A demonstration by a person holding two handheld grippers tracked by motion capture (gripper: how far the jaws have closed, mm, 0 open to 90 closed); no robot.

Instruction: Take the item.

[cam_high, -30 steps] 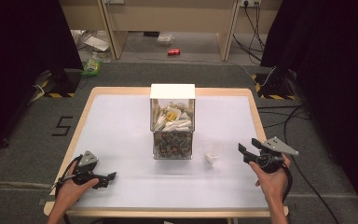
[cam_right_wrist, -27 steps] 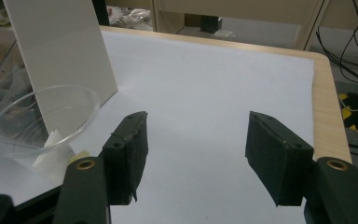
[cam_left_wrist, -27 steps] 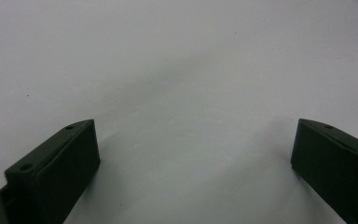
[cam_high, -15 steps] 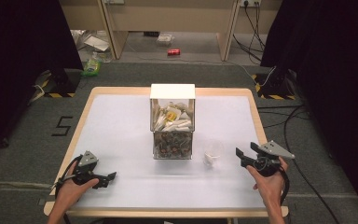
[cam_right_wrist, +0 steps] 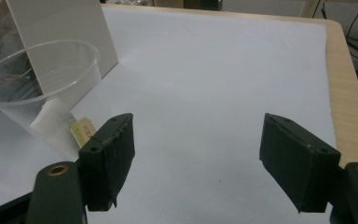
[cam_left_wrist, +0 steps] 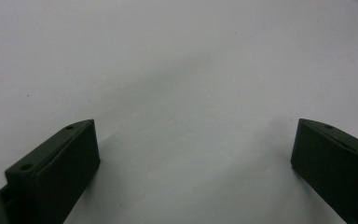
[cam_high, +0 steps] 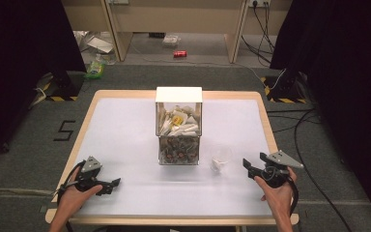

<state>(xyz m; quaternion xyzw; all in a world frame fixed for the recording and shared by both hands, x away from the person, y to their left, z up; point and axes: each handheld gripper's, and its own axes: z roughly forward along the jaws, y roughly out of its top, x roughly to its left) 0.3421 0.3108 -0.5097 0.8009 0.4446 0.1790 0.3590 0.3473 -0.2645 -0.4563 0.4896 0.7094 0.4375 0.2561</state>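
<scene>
Left gripper [cam_high: 107, 185]: it sits at the near left corner of the table [cam_high: 125, 135], held by the left hand [cam_high: 72, 200]. Its jaws are spread wide apart. Nothing is between them, just the white table top [cam_left_wrist: 182, 93].

Right gripper [cam_high: 249, 166]: it sits at the near right side of the table, held by the right hand [cam_high: 278, 193]. Its jaws are spread wide too, and they hold nothing (you can see bare table between them in the right gripper view [cam_right_wrist: 198, 154]). They point left, toward the cup.

Grey plates: each gripper has a grey three-cornered plate on top.

Clear box [cam_high: 178, 125]: it stands in the middle of the table. It has a white top. Inside are white pieces and a bit of yellow up high, and dark little things down low. I cannot tell what they are.

Plastic cup [cam_high: 221, 155]: it is clear and lies tipped on its side, just right of the box and near it. In the right gripper view the cup [cam_right_wrist: 42, 88] is to the left of the jaws, close to them but not touching.

Small white thing [cam_right_wrist: 51, 123]: it pokes out by the cup, with a little yellow tag [cam_right_wrist: 83, 129] next to it, just beside the gripper's left jaw.

Floor: a red can [cam_high: 179, 54] lies far behind the table, and black cables [cam_high: 309, 145] run on the right.
</scene>
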